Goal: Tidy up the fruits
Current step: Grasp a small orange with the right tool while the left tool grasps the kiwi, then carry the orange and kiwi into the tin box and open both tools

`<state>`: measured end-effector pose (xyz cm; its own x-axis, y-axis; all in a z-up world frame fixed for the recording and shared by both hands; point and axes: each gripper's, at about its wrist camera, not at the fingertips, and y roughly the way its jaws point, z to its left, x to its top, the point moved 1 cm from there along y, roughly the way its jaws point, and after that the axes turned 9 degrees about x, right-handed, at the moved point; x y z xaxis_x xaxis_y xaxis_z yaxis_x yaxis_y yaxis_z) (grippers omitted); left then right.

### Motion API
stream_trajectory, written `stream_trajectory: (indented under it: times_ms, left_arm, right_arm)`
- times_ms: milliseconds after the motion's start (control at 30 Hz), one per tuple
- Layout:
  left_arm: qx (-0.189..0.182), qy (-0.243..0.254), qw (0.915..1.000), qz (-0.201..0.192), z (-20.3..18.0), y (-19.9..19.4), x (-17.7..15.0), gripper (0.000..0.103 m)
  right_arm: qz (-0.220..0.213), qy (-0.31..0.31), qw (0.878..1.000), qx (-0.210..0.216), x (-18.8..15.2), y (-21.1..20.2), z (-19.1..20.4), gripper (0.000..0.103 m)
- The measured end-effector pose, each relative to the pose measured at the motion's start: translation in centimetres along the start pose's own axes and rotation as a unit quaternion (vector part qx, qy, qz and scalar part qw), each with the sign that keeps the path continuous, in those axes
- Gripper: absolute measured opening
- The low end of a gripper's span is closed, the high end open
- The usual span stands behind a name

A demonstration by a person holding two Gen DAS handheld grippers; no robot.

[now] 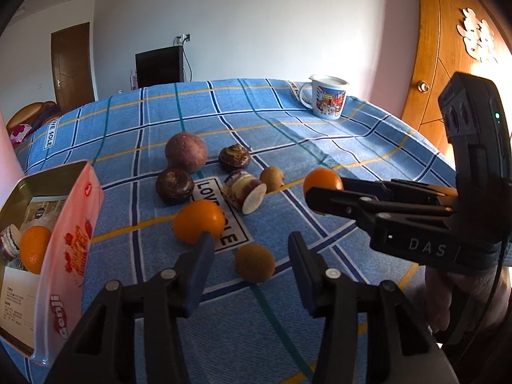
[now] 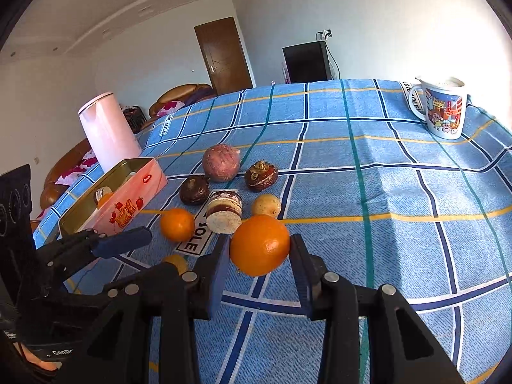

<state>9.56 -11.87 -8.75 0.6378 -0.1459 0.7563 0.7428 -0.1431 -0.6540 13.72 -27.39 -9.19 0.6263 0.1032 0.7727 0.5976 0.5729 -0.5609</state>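
Observation:
My right gripper [image 2: 259, 252] is shut on an orange [image 2: 260, 245] just above the blue checked cloth; the same orange shows at its tips in the left wrist view [image 1: 322, 180]. My left gripper [image 1: 251, 252] is open and empty, with a small brown fruit [image 1: 254, 262] between its fingers on the cloth. A second orange [image 1: 198, 220] lies by its left finger. A pink tin [image 1: 68, 249] at the left holds an orange [image 1: 33, 252] and a cut taro piece. Dark round tubers [image 1: 174, 185], a purple round one [image 1: 186, 152] and a cut taro [image 1: 246, 190] lie in the middle.
A printed mug [image 1: 328, 100] stands at the far right of the table. A pink kettle [image 2: 107, 131] stands behind the tin at the table's left edge. A wooden door is close on the right.

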Motion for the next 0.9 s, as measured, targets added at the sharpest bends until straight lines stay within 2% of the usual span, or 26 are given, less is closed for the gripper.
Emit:
stream_trajectory:
  times_ms: [133, 233, 400, 567, 900]
  left_arm:
    - [-0.012, 0.007, 0.999, 0.041, -0.4, 1.4, -0.1, 0.029]
    - [-0.025, -0.004, 0.9987, 0.044, 0.0, 1.3, -0.2, 0.029]
    - [-0.024, -0.012, 0.9996, 0.002, 0.4, -0.2, -0.4, 0.029]
    - [-0.006, -0.023, 0.9987, -0.044, 0.9, -1.4, -0.2, 0.029]
    - [0.002, -0.046, 0.9952, -0.087, 1.8, -2.5, 0.0, 0.029]
  right_arm:
    - [-0.005, -0.003, 1.0, 0.004, -0.1, -0.2, 0.1, 0.04]
    - [-0.007, -0.002, 1.0, 0.006, -0.1, -0.2, 0.0, 0.04]
    - [-0.03, -0.017, 0.999, 0.007, -0.3, -1.0, 0.6, 0.04]
    - [-0.059, -0.037, 0.998, 0.008, -0.5, -1.9, 1.2, 0.04]
    - [-0.092, -0.057, 0.994, 0.011, -0.8, -2.9, 1.8, 0.04]
